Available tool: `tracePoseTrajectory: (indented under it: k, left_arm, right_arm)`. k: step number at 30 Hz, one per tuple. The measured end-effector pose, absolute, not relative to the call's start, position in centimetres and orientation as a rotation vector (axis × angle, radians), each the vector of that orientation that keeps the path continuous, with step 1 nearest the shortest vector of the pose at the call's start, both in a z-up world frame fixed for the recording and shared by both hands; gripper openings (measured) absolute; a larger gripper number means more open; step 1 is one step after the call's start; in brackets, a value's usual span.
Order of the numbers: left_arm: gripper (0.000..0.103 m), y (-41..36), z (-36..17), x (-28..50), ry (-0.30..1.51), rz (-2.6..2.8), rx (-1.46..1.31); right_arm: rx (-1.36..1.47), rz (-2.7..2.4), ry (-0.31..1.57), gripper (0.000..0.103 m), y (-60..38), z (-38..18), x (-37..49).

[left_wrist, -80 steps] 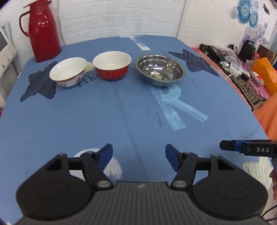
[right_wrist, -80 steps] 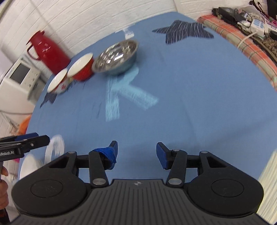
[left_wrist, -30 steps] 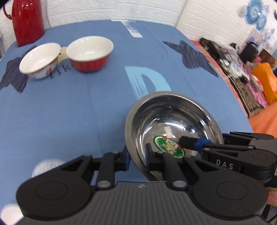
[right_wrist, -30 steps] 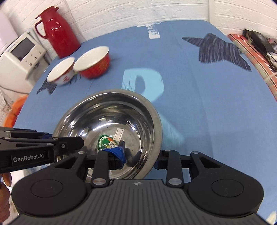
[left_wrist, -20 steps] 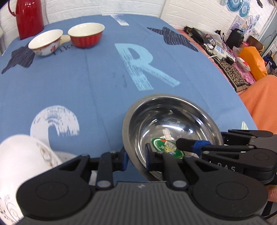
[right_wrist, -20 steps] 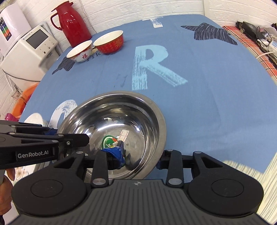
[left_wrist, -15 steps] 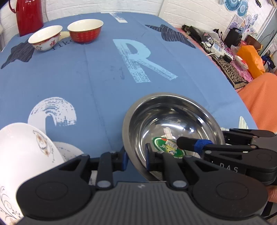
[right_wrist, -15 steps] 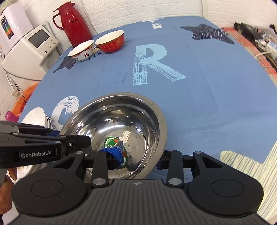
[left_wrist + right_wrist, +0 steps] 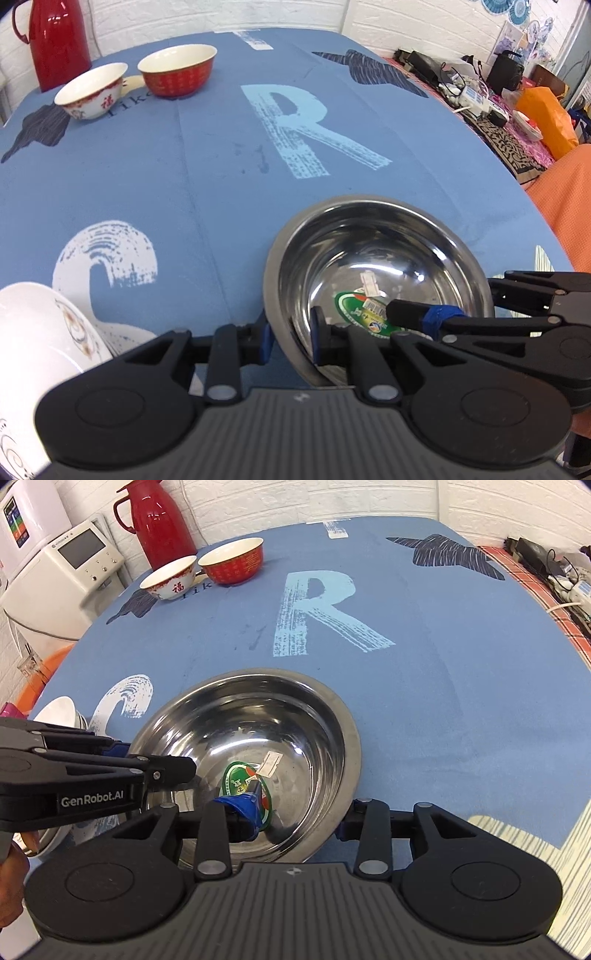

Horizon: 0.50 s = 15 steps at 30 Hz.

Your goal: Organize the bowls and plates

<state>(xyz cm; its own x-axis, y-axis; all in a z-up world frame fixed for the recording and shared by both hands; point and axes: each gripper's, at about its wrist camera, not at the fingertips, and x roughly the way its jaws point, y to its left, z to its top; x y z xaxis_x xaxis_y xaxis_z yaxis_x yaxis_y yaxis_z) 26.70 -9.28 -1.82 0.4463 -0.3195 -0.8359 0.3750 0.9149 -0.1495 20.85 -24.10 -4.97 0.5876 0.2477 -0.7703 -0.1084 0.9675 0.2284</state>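
Observation:
A steel bowl (image 9: 376,258) (image 9: 258,731) with a green sticker inside sits low over the blue tablecloth near the front edge. My left gripper (image 9: 291,338) is shut on its near left rim, one finger inside and one outside. My right gripper (image 9: 295,818) straddles the near right rim with its fingers wide apart, the taped finger (image 9: 240,808) inside the bowl. A stack of white patterned bowls (image 9: 37,350) (image 9: 59,712) stands just left of the steel bowl. Far back are a white bowl with red marks (image 9: 92,90) and a red bowl (image 9: 177,68).
A red thermos (image 9: 59,37) stands behind the two far bowls, and a white appliance (image 9: 62,572) stands off the table's left side. A cluttered side table (image 9: 480,96) and orange cloth (image 9: 569,206) lie to the right. A hand (image 9: 14,864) holds the left gripper.
Both grippers went out to the steel bowl and brought it from the far side to the front edge. The left gripper closed on its rim. The white bowls came into view at left.

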Motion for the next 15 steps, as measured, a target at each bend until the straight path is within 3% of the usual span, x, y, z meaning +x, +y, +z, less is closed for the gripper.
tracePoseTrajectory:
  k: [3, 6, 15]
  left_arm:
    - [0.011, -9.0, -2.0, 27.1, 1.035, -0.447, 0.044]
    - [0.057, -8.7, -2.0, 27.3, 1.044, -0.451, 0.028]
    - [0.057, -5.8, 1.6, 27.2, 0.974, -0.443, -0.015]
  right_arm:
    - [0.186, 0.213, 0.923, 0.023, -24.5, -5.0, 21.2]
    - [0.264, 0.218, 0.938, 0.022, -25.4, -5.0, 21.2]
    - [0.38, 0.095, 0.882, 0.024, -29.4, -3.2, 20.8]
